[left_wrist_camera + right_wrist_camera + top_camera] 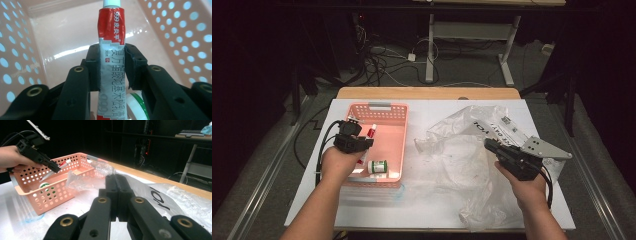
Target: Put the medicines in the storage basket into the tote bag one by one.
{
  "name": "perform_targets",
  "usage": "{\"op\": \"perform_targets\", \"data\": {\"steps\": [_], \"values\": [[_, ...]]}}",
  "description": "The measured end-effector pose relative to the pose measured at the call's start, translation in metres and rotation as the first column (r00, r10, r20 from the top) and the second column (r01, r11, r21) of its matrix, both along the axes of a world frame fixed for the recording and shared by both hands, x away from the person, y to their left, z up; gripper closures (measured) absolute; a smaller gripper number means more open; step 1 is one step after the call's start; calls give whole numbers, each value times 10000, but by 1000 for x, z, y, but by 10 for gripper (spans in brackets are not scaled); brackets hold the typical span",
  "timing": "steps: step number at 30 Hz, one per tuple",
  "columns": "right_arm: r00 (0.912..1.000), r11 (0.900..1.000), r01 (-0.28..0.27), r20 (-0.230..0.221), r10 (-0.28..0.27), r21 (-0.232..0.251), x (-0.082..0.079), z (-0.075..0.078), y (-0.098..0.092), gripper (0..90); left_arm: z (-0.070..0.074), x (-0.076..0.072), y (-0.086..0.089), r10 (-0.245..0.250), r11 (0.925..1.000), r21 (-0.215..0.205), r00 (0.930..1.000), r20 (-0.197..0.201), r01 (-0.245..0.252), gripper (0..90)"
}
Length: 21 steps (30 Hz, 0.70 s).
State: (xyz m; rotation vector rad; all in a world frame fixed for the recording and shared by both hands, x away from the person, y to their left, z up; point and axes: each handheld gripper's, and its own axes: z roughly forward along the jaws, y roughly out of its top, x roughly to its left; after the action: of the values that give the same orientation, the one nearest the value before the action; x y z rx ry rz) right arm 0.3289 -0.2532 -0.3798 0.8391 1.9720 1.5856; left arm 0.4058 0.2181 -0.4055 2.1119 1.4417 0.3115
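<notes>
— High view first: where does the tube sit?

— The left gripper (pixel 357 142) hangs over the pink basket (pixel 399 107) at the left of the white desk (pixel 422 210), and its fingers are clamped on a red-and-silver ointment tube (pixel 371 133) that slants above the basket's floor.

— What does the tube look like up close?

— The left gripper view shows it well. The ointment tube (pixel 111 65) stands between the two black fingers (pixel 93 67), pads pressing its flat sides. Its upper part is glossy red with white characters, its middle is silver-grey with red characters in a column, and a red band shows again at the bottom. A pale cap with a teal rim tops it. The foil is creased near the shoulder.

— Anything else in the basket?

— A small white jar with a green band (pixel 377 166) lies near the basket's front wall — just below the tube.

— And the other hand?

— The right gripper (pixel 499 150) rests over a crumpled clear plastic bag (pixel 462 150) on the right of the desk. The right gripper view shows its fingers (pixel 117 195) pressed together with nothing between them, the bag's black lettering beside them.
</notes>
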Motion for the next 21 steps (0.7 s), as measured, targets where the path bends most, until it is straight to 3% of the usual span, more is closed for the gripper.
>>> {"op": "perform_targets", "data": {"steps": [10, 13, 16, 21], "values": [[10000, 10000, -17, -4, 17, -82, -1, -1, 1, 900, 4, -23, 12, -98, 9967, -785, 9931, 1171, 191, 670], [10000, 9999, -6, -9, 5, -106, -1, -2, 3, 900, 5, -29, 13, -111, 9955, -917, 9884, 1512, 252, 671], [10000, 9999, -22, 21, 22, -150, -1, -2, 3, 900, 4, -35, 14, -29, 9898, -1396, 9822, 1877, 296, 670], [10000, 9999, -1, 54, 1, -131, -2, 0, 3, 900, 4, -43, 9, -254, 9877, -1434, 9692, 2449, 621, 671]]}}
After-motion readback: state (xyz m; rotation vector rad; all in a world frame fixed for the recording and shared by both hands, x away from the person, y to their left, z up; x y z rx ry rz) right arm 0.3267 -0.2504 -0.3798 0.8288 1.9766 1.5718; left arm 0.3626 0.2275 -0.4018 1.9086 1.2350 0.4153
